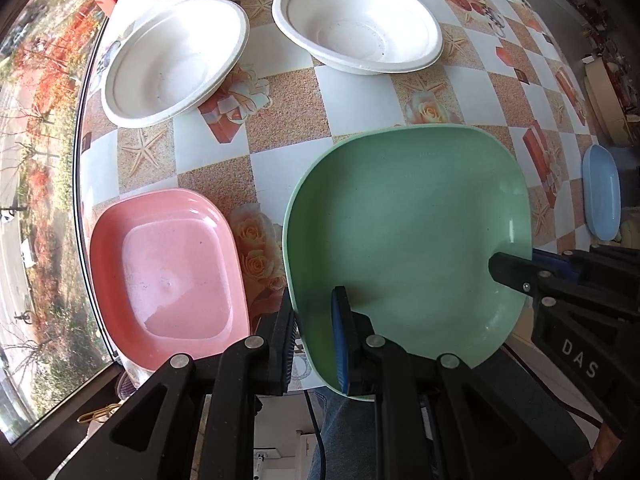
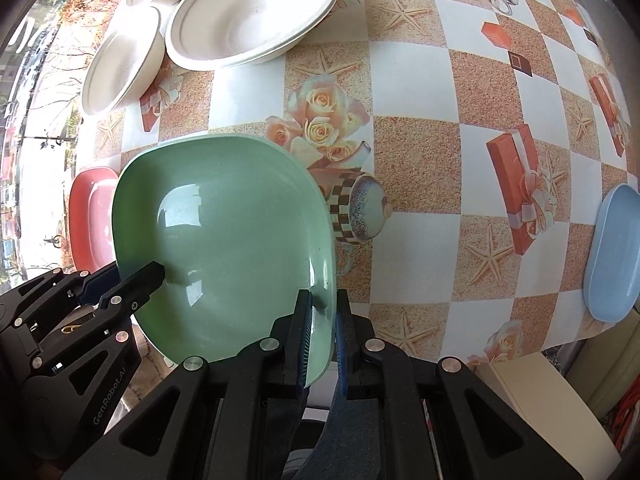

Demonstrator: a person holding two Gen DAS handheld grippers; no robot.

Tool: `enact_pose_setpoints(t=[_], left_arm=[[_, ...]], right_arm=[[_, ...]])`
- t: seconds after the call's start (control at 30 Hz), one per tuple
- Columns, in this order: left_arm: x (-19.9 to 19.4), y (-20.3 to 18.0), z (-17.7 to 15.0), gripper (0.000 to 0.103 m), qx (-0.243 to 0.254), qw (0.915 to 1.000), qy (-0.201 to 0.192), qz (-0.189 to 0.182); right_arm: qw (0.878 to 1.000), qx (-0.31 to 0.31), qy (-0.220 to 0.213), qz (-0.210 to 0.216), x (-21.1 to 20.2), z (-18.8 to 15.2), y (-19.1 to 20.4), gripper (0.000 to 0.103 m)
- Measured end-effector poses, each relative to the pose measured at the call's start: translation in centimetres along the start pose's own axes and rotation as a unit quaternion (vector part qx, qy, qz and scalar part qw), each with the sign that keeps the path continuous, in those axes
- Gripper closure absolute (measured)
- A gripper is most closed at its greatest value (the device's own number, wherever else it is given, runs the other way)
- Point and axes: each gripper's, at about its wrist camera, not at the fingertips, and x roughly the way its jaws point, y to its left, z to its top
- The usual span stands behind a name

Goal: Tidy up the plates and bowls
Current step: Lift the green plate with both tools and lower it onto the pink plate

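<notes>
Left wrist view: left claw (image 1: 314, 328) and right claw (image 2: 322, 332) both pinching green plate (image 1: 408, 232) rim, clear of the surface (image 1: 288, 128). Next move, likely: stack onto pink plate (image 1: 168, 272), staying level.

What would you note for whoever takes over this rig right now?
Left claw: shut on the green plate at its near-left rim.
Right claw: shut on the same plate's right rim; plate held off the table.
Pink plate lies by the window edge, blue plate at the far right, three white bowls unstacked at the back.
Done: nothing stacked yet.
Left: probably set green on another plate, gather plates, nest bowls.
</notes>
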Motion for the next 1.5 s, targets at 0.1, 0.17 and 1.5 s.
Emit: enact_pose_setpoints(t=[0.1,0.17,1.5], left_arm=[[0.0,-0.4,1.7,0.085,-0.01,0.9999,-0.007,0.008],[-0.5,0.0,1.5,0.085,-0.016,0.9998,-0.012,0.009],[-2.1,9.4,0.5,0.028,-0.154,0.9836,-0.035,0.086]], right_arm=[[1.0,-0.013,-0.005,-0.006,0.3,0.3,2.1,0.091],[1.0,-0.022,-0.008,-0.009,-0.1,0.3,3.1,0.09],[0.992,-0.107,0.059,0.037,9.0,1.7,21.3,0.09]])
